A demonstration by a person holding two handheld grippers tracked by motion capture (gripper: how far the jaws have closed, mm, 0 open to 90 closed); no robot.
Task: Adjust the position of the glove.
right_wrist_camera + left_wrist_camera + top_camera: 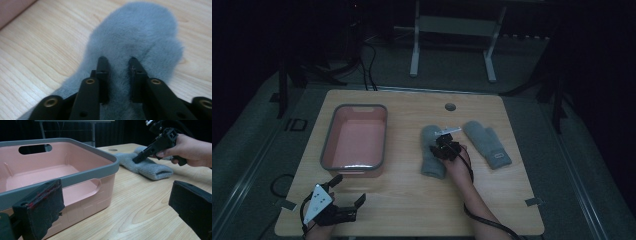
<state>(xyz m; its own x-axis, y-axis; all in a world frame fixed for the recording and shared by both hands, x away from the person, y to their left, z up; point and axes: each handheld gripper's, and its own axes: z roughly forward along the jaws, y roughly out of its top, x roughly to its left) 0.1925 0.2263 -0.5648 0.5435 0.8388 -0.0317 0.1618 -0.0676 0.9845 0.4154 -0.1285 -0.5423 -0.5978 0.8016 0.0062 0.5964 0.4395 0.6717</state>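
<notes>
Right gripper (446, 146) poised over the near grey mitten (433, 150), jaws parted a little, tips straddling a ridge of wool without pinching yet; nothing held. Mitten flat on the table (412, 210), right of the pink basin (356, 141), long axis running away from the person, cuff nearest. Second mitten (487, 143) just beyond to the right. Left gripper (343, 194) wide open, empty, resting at the near edge by the basin, well apart from both mittens. Likely next: close and lift leftward toward the basin.
</notes>
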